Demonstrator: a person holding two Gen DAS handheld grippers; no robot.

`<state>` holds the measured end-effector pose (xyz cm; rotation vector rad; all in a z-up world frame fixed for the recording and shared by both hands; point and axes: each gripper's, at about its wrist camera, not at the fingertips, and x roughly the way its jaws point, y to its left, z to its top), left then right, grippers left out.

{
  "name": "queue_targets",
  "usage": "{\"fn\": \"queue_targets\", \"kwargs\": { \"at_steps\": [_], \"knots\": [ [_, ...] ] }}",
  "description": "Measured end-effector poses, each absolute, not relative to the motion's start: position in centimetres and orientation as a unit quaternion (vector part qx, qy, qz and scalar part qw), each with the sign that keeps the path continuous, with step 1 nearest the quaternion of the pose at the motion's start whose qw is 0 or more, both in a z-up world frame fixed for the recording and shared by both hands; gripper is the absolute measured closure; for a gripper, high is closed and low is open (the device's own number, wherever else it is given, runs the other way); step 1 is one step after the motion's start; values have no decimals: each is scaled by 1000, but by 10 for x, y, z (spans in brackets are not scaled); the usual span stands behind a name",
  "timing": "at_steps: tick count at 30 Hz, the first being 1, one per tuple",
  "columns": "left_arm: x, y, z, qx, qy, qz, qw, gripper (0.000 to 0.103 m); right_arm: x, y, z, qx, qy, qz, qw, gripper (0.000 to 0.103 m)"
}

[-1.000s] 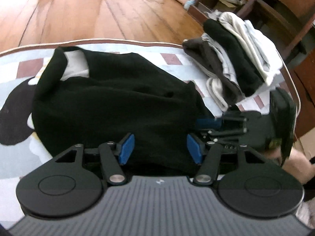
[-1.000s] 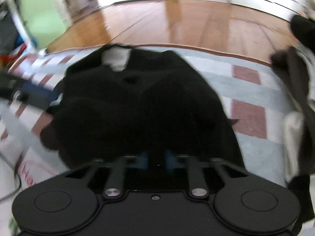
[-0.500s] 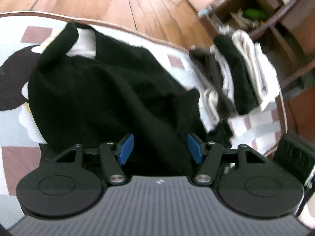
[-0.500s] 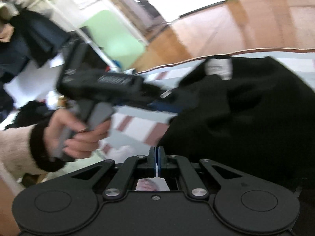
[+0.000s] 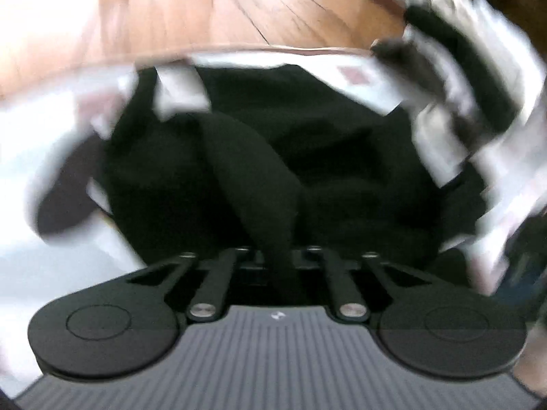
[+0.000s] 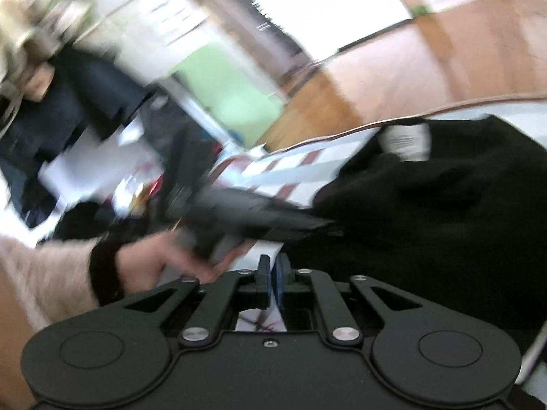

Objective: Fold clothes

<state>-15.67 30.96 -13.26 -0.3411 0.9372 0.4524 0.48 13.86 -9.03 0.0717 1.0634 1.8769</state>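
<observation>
A black garment (image 5: 307,130) with a white neck label (image 5: 177,92) lies crumpled on the patterned rug (image 5: 34,136). My left gripper (image 5: 277,256) is shut on a ridge of its fabric, which rises straight out from between the jaws. In the right wrist view the garment (image 6: 444,205) fills the right side, and the left gripper (image 6: 333,227) bites its near edge, held by a hand (image 6: 164,259) in a cream sleeve. My right gripper (image 6: 273,280) hangs beside the garment, its jaws opening by a thin slit with nothing between them.
A pile of folded dark and white clothes (image 5: 444,78) sits on the rug at the right. Wooden floor (image 5: 273,7) lies beyond the rug's edge. Dark clothing and clutter (image 6: 68,109) stand at the left of the right wrist view. Both views are motion-blurred.
The left jaws, wide apart before, have closed on a fold of the black garment. The right gripper swung left off the garment, and its pads have parted slightly.
</observation>
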Motion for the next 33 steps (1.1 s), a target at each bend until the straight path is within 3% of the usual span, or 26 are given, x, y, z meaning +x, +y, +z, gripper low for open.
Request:
{"fn": "queue_targets", "kwargs": {
  "at_steps": [5,9,10,13,17,24,27,28,29,33],
  "knots": [
    [-192,332,-101,-136,416,320,840,100,51,136,-104,62,465,704,534,87],
    [-235,361,-76,-100,386,424,813,100,84,125,-110,97,474,650,586,60],
    [-247,372,-71,-107,377,445,805,100,90,123,-112,105,477,638,596,58],
    [-278,399,-52,-117,348,502,783,100,107,117,-119,126,485,607,616,58],
    [-295,417,-31,-45,313,553,771,100,112,115,-116,126,469,608,628,57],
    [-301,446,-30,-16,282,582,763,100,94,121,-103,62,442,596,668,57],
    [-310,452,-29,-64,253,571,778,100,94,118,-98,50,436,577,689,56],
    [-315,464,-35,-132,260,539,790,100,96,118,-99,56,440,570,692,56],
    [-319,482,-49,-215,285,487,797,100,100,119,-101,71,449,565,688,56],
    [-327,511,-113,-328,346,431,766,100,111,128,-111,105,494,539,674,55]
  ]
}}
